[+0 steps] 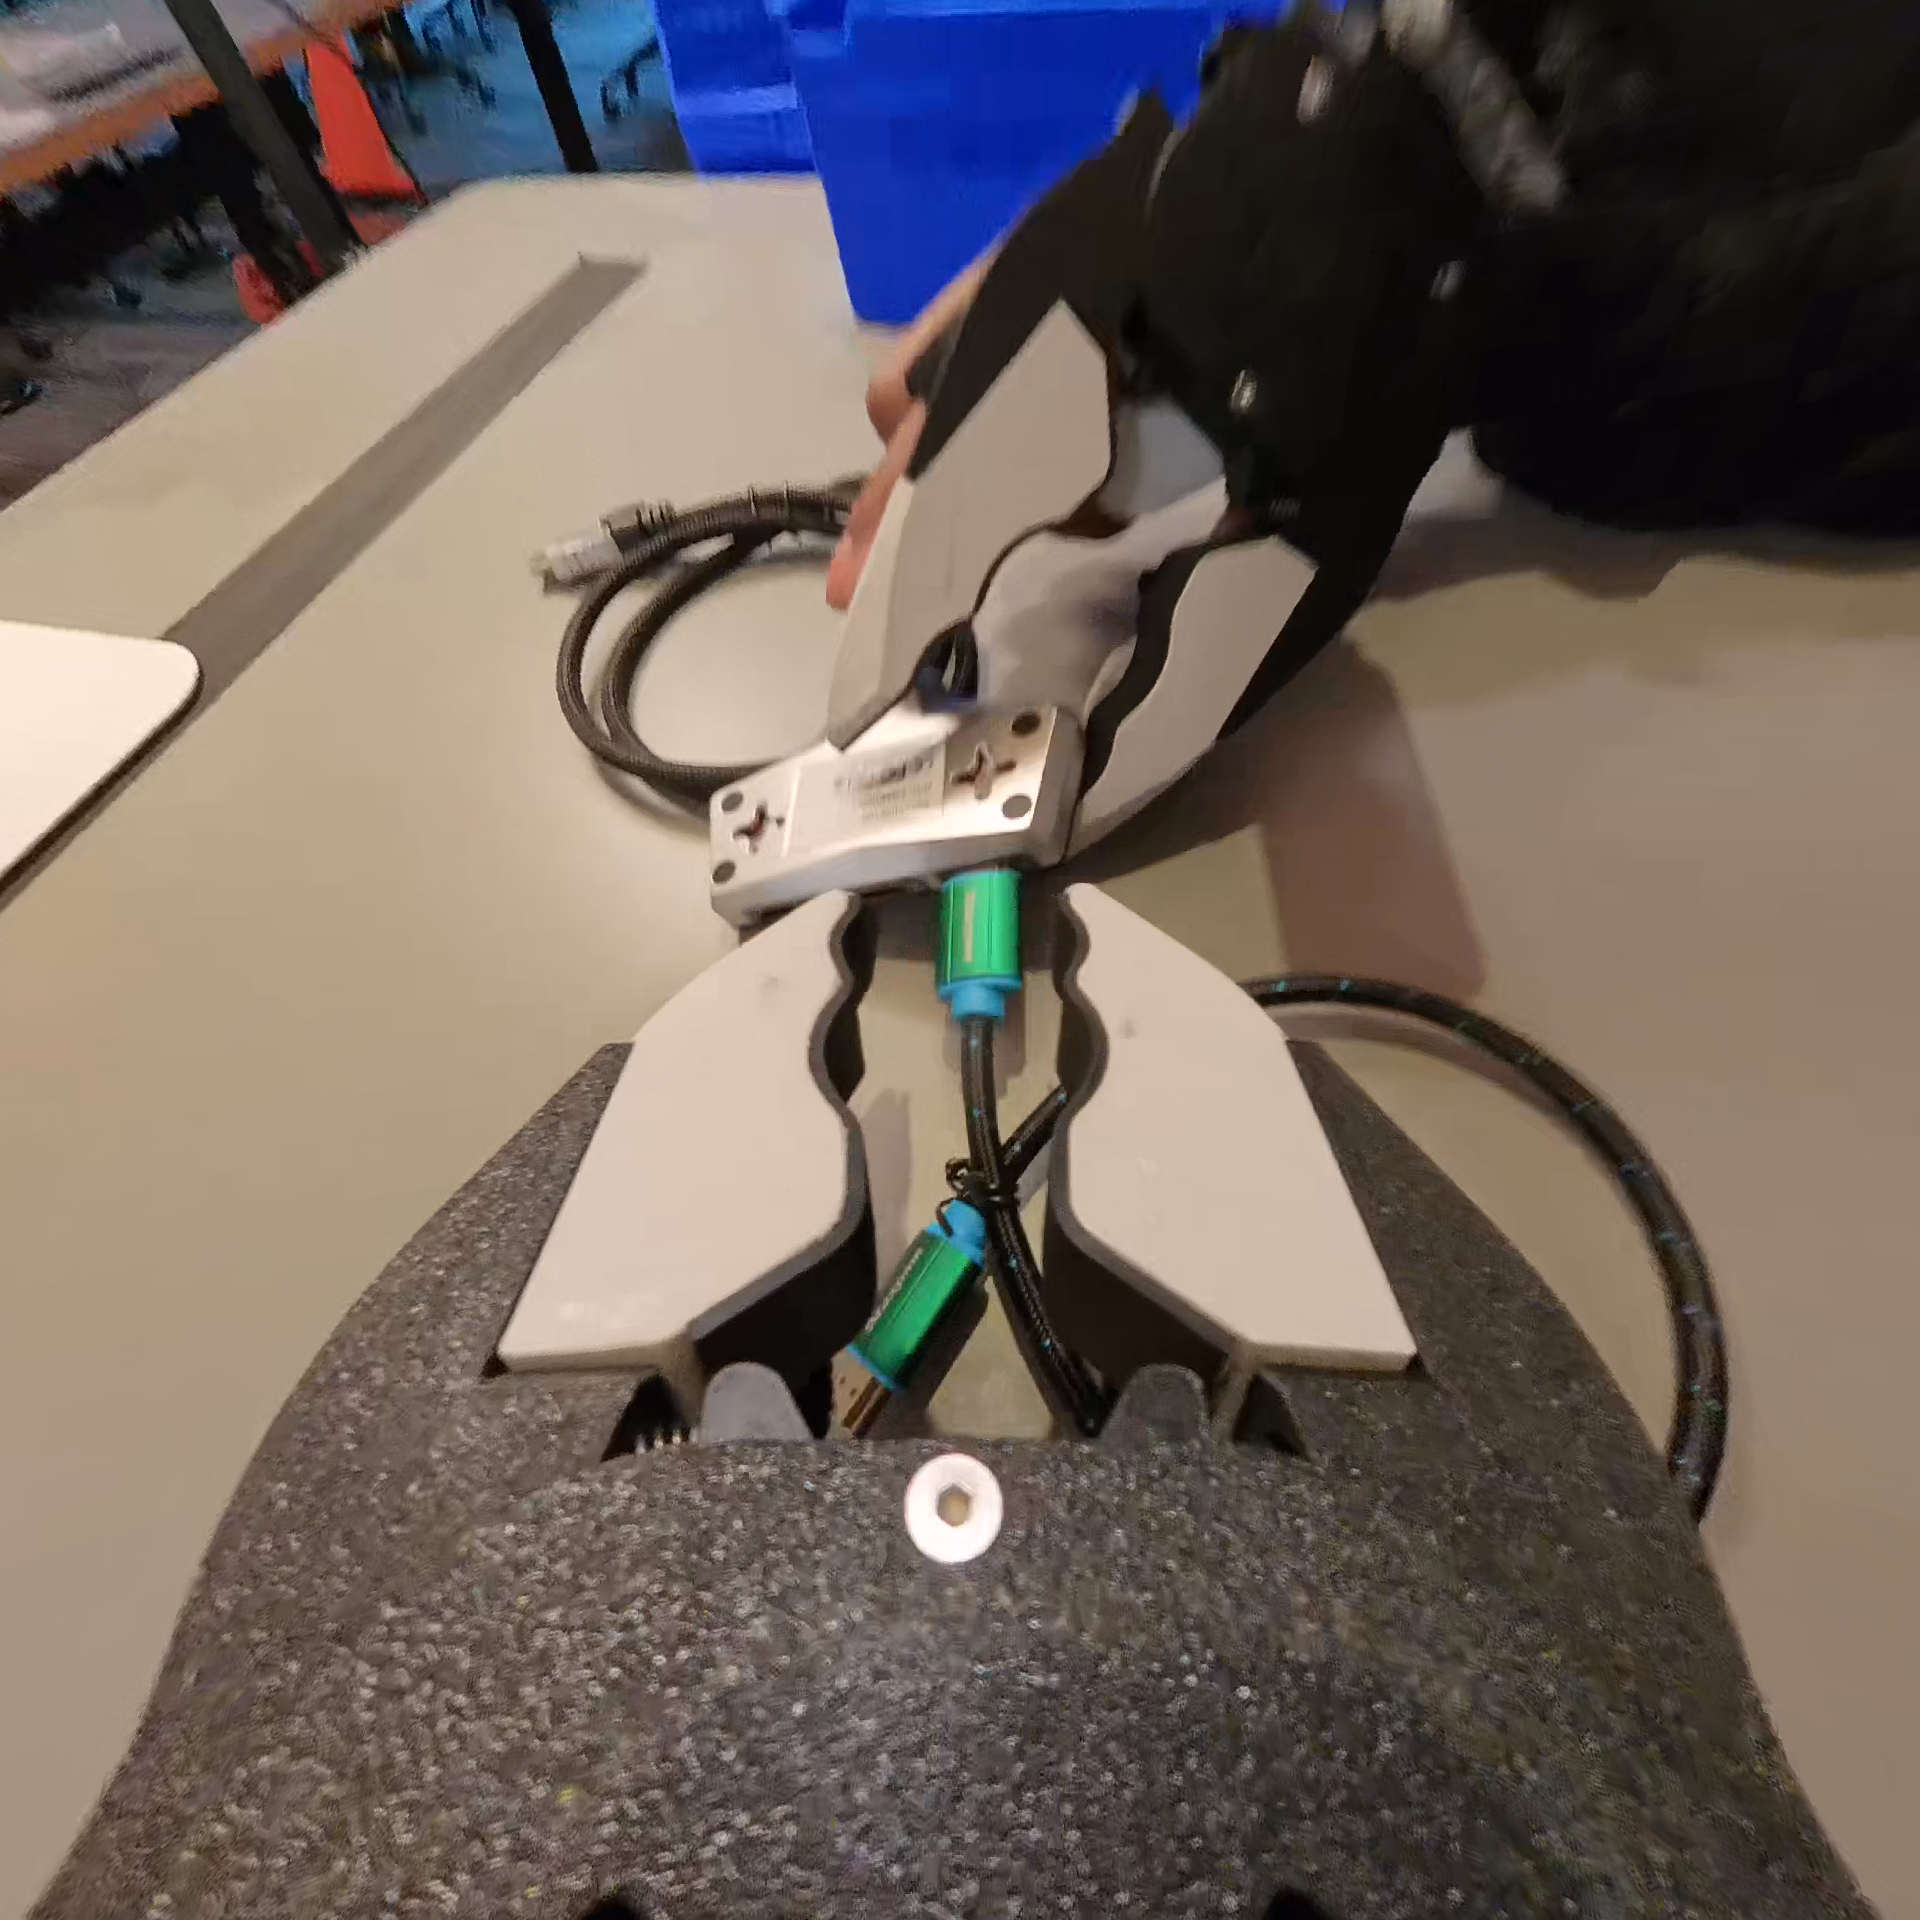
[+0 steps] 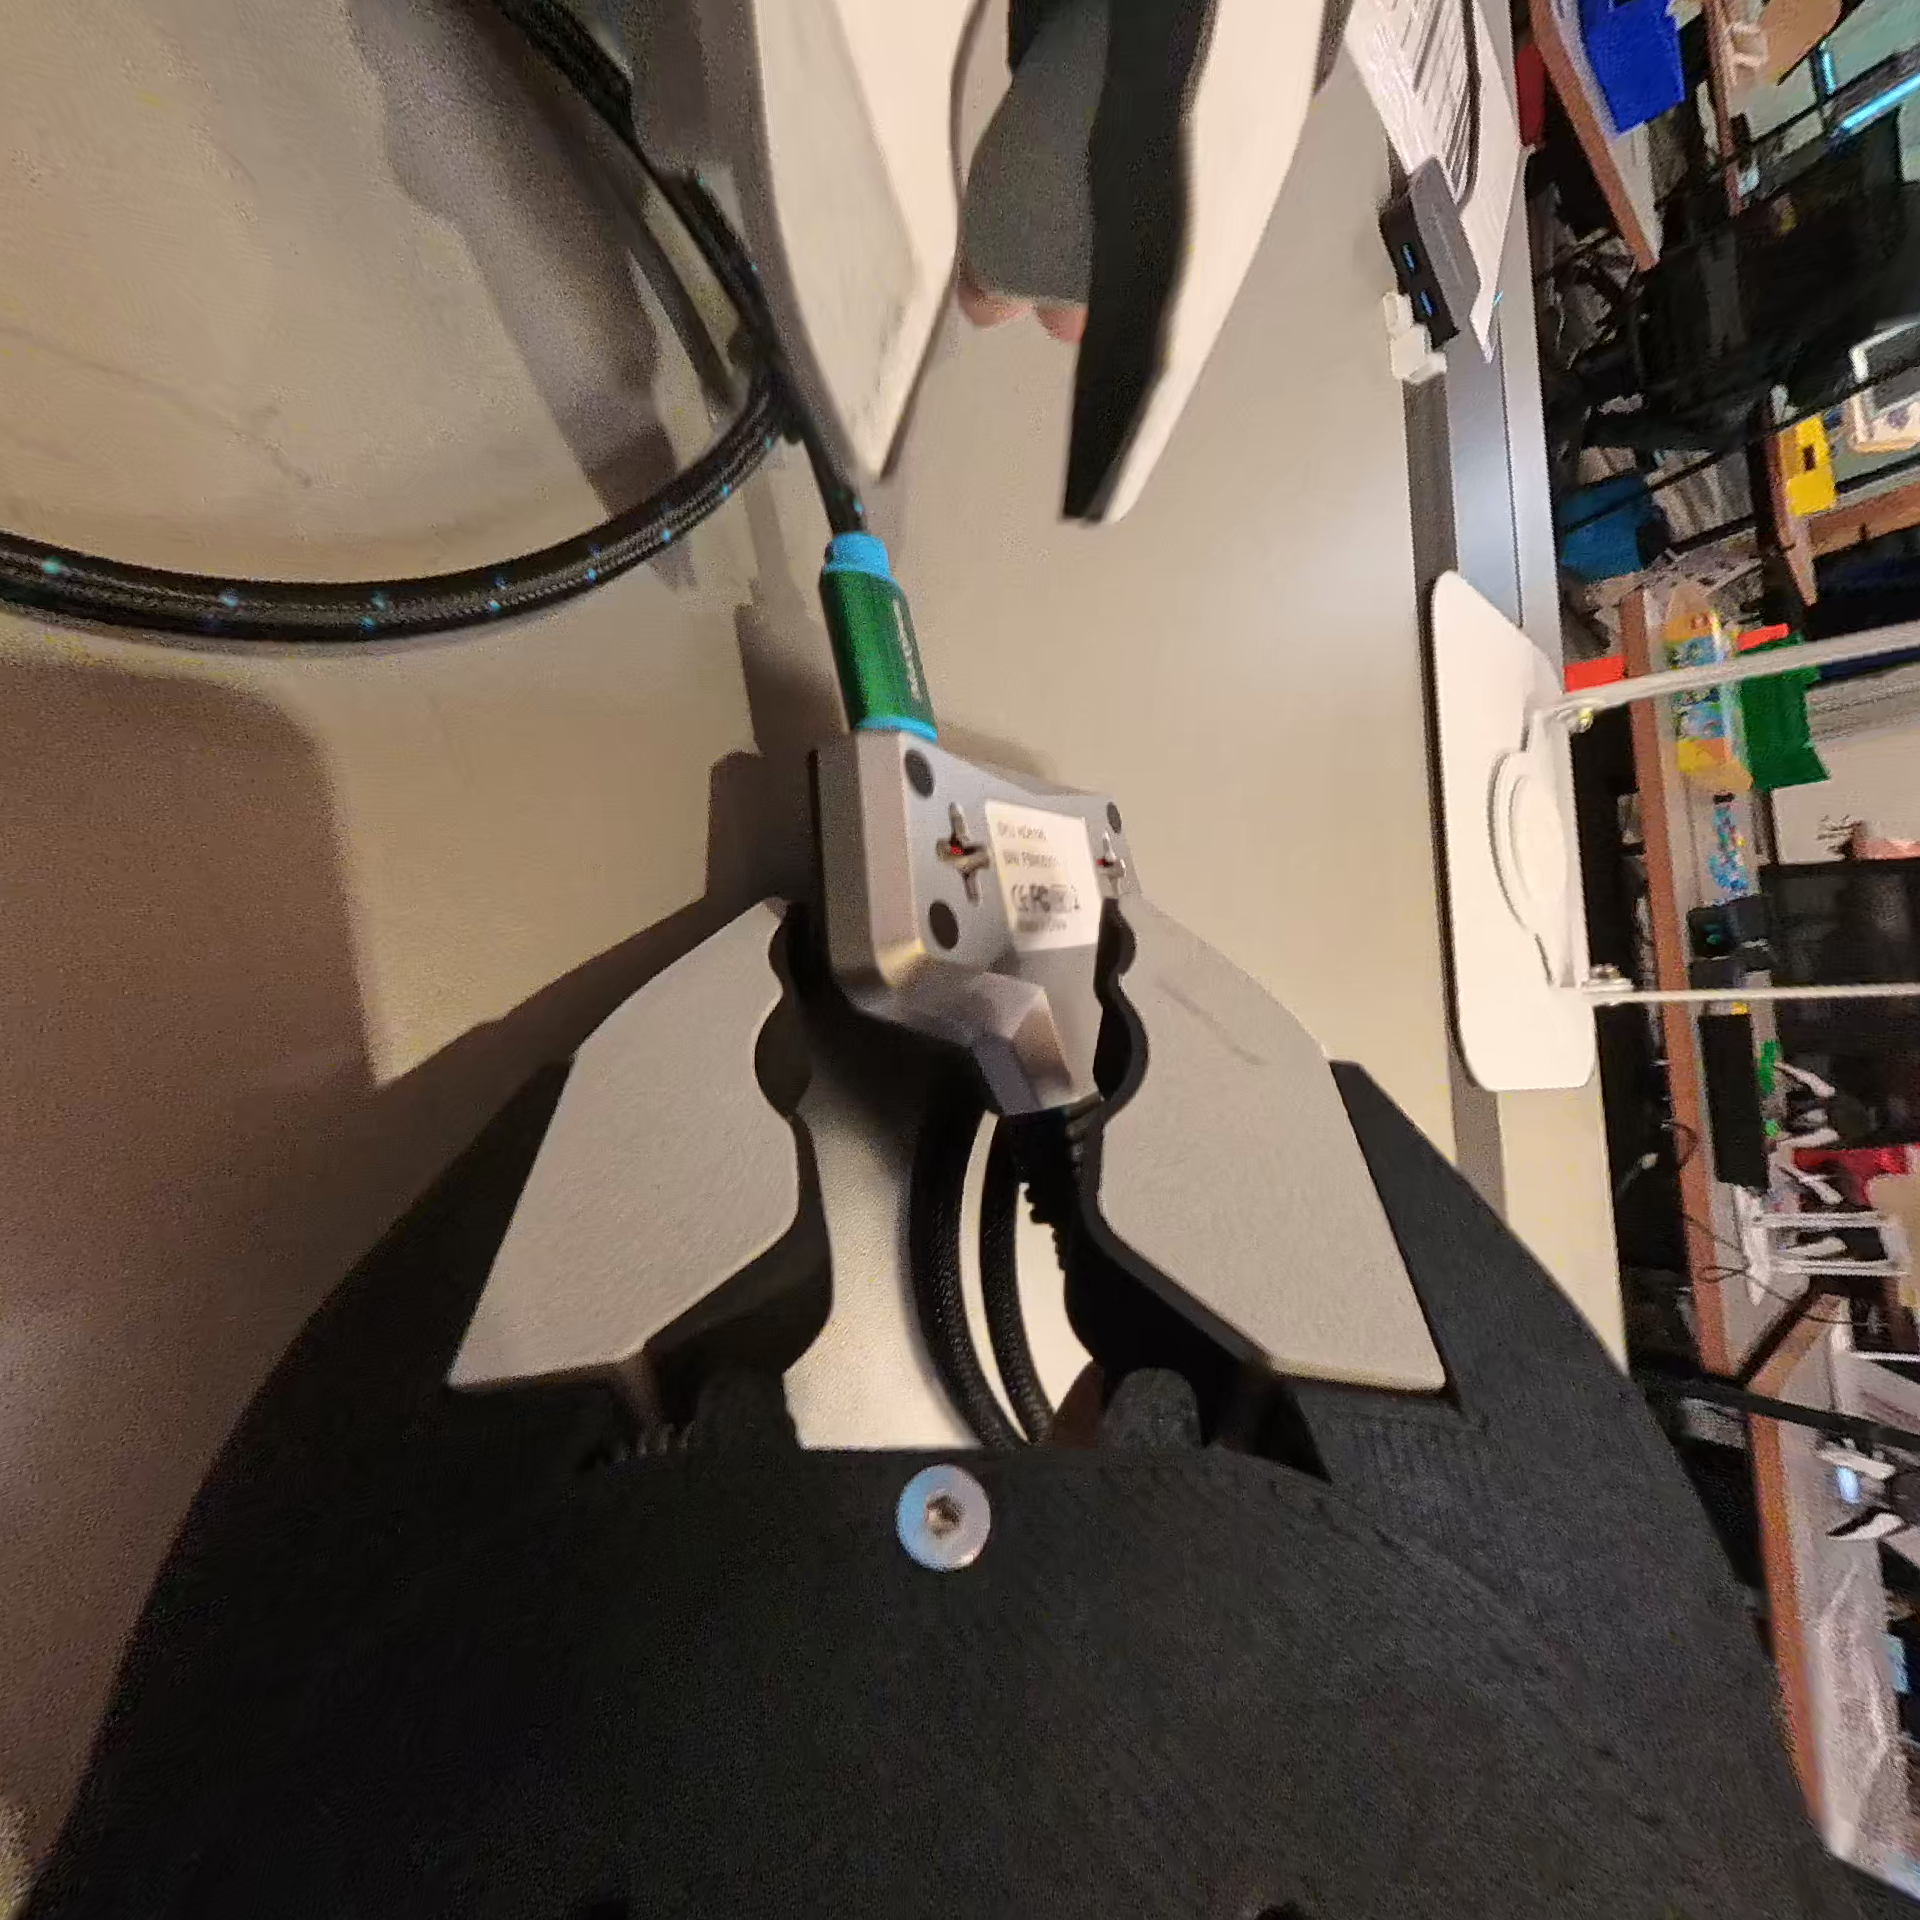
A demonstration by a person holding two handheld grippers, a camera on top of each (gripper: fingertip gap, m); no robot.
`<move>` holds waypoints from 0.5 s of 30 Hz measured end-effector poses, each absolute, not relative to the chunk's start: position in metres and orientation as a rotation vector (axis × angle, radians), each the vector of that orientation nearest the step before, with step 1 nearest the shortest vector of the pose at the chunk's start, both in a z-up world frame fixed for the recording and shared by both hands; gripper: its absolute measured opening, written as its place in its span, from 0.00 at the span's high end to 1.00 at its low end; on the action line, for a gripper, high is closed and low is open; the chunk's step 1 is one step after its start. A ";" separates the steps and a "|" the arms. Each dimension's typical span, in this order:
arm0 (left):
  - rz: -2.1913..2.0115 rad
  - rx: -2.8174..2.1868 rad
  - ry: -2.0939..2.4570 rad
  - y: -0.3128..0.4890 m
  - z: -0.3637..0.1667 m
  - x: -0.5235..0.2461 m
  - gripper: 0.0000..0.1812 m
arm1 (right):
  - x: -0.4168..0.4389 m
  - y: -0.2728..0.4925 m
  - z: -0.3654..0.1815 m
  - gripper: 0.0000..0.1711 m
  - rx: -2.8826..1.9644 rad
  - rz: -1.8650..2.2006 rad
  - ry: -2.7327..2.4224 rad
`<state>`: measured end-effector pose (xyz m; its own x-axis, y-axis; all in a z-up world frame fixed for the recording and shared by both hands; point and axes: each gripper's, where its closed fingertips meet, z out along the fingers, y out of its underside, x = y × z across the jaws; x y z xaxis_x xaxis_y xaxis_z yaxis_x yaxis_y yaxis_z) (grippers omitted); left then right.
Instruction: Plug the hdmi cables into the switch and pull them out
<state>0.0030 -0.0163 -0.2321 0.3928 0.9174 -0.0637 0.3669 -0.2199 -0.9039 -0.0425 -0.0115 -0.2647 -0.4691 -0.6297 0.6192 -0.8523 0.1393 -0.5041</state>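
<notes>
A silver HDMI switch (image 1: 883,831) sits underside up over the grey table, held by my right gripper (image 1: 977,748), which comes in from the upper right. In the right wrist view my right gripper (image 2: 951,914) is shut on the switch (image 2: 904,862). A green HDMI plug (image 1: 977,935) is seated in the switch's near port; it also shows in the right wrist view (image 2: 878,655). My left gripper (image 1: 966,914) is open, its fingers on either side of that plug without touching it. A grey plug (image 2: 1023,1039) is seated in the opposite port. A second green plug (image 1: 914,1299) lies loose between my left fingers.
A black braided cable (image 1: 644,582) coils behind the switch. The blue-flecked cable (image 1: 1621,1164) loops to the right. A blue bin (image 1: 987,135) stands at the back, a white pad (image 1: 62,727) at the left edge, and a white stand base (image 2: 1507,831) and grey hub (image 2: 1439,239) farther off. About 6 cm separates my left fingertips from my right.
</notes>
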 end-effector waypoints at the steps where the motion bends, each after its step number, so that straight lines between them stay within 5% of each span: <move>1: 0.776 -1.720 -1.111 -0.016 -0.225 0.003 0.78 | -0.044 -0.010 -0.265 0.69 1.436 1.247 -2.180; 8: 0.788 -1.332 -1.051 -0.032 -0.180 0.004 0.56 | -0.043 -0.003 -0.264 0.69 1.353 1.383 -2.318; 15: 1.087 -1.180 -0.970 -0.051 -0.135 0.018 0.59 | -0.044 -0.007 -0.262 0.68 1.273 1.469 -2.390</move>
